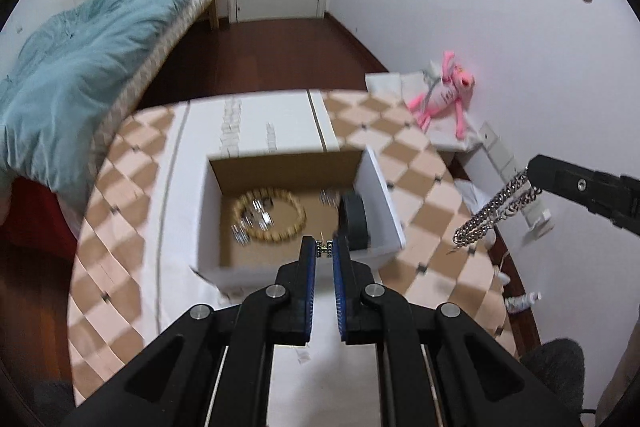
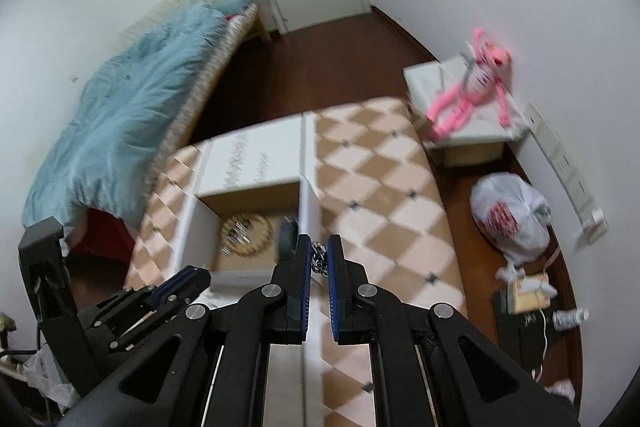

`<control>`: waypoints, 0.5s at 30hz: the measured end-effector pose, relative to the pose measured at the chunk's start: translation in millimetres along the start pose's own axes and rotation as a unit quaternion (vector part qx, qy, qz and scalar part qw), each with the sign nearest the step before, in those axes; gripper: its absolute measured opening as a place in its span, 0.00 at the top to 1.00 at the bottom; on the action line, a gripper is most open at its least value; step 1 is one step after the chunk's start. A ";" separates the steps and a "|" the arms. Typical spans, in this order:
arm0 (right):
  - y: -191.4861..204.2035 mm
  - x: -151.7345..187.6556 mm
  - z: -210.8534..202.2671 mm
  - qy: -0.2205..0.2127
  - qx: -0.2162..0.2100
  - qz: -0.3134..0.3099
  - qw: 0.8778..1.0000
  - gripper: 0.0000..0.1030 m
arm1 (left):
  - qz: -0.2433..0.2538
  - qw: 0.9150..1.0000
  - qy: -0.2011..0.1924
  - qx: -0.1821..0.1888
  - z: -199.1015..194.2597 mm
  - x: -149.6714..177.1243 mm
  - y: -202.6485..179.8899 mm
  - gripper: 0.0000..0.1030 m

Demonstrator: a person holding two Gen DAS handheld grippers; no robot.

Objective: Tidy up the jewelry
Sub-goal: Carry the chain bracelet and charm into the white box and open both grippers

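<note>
An open white cardboard box (image 1: 380,187) stands on the checkered table. Inside lie a wooden bead bracelet (image 1: 270,215), some small silver pieces (image 1: 256,217) and a dark grey round case (image 1: 354,221). My left gripper (image 1: 324,249) hangs over the box's near edge, shut on a small gold and dark trinket (image 1: 323,248). My right gripper (image 2: 319,255) is shut on a silver chain (image 2: 318,261). In the left wrist view the chain (image 1: 492,213) dangles from it above the table, right of the box. The box (image 2: 188,223) and bracelet (image 2: 248,233) also show in the right wrist view.
A checkered cloth (image 1: 420,163) covers the table. A pink plush toy (image 1: 444,93) lies on a white stand at the far right. A bed with a blue duvet (image 1: 80,75) is to the left. A plastic bag (image 2: 512,215) and small bottles (image 2: 570,317) sit on the floor at right.
</note>
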State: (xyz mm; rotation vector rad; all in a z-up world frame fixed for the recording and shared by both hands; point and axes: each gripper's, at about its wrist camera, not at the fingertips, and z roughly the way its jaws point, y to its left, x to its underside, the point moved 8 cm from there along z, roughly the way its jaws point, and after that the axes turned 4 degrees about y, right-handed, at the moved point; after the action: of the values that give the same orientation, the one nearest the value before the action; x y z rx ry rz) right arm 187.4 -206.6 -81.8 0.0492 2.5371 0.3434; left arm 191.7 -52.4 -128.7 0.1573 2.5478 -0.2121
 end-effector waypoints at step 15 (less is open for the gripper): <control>65.0 -69.4 95.9 0.080 -0.032 -0.049 0.995 0.92 | -0.046 0.996 0.080 0.023 49.8 -39.5 56.9 0.94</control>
State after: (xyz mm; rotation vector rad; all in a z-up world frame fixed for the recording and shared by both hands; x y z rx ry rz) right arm 295.5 -129.0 -104.9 -0.1337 2.6733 0.4047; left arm 260.2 -8.5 -154.5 0.0779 2.7130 -0.3036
